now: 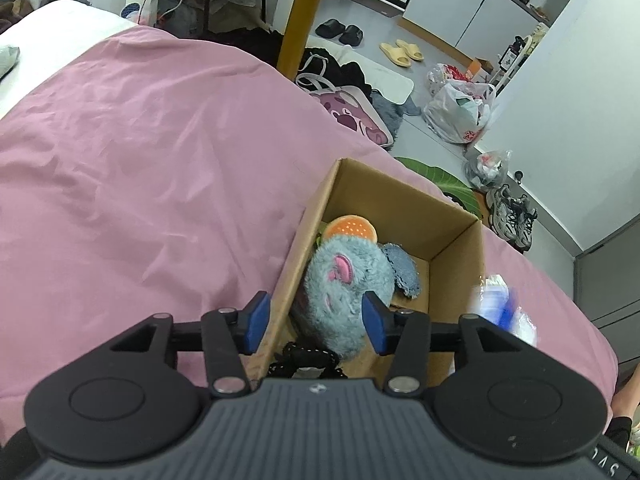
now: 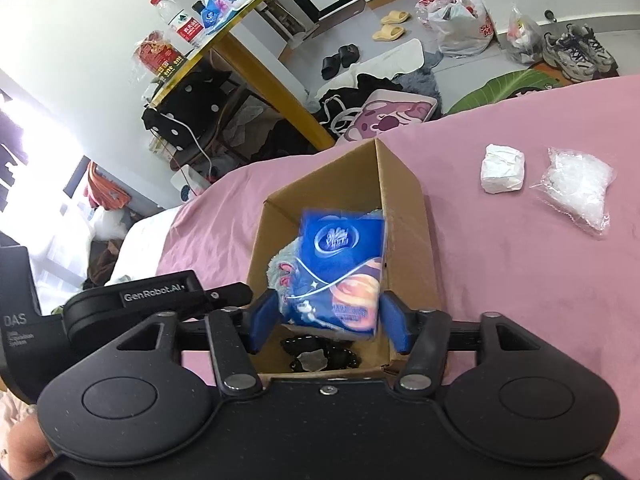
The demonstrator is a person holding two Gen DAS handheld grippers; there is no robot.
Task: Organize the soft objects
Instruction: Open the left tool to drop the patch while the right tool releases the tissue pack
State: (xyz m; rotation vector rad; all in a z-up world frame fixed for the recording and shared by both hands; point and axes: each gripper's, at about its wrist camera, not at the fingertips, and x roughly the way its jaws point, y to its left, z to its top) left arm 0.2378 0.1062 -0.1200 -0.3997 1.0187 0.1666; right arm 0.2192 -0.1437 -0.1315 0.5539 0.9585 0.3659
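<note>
Cardboard box (image 2: 404,216) sits open on a bed w/ pink cover (image 1: 152,152), near the bed's edge.

Right claw (image 2: 328,320) hangs over the box mouth, jaws spread. Blue tissue pack (image 2: 340,268) is between the blue pads (image 2: 260,324) but blurred; pads don't look pressed on it, gaps show on both sides, so it seems loose rather than gripped. In left wrist view the same pack shows as a blue-white smear (image 1: 500,308) by the box's right wall.

Left claw (image 1: 316,320) is open too, holding nothing, hanging above the box's near left wall; one pad lies outside the wall, the other over the inside.

Inside box: grey plush toy (image 1: 348,284) w/ pink ear, an orange burger-like plush (image 1: 350,229) behind it, a blue-grey fuzzy cloth (image 1: 402,272) to its right, and a black knotted cord item (image 2: 320,354) at the near end.

On the cover, right of the box & well apart from it: white wrapped bundle (image 2: 502,168) and a clear bag of white stuff (image 2: 576,188), near each other, not touching.

Floor beyond bed: slippers (image 2: 390,26), sneakers (image 2: 576,52), plastic bags (image 2: 460,20).
</note>
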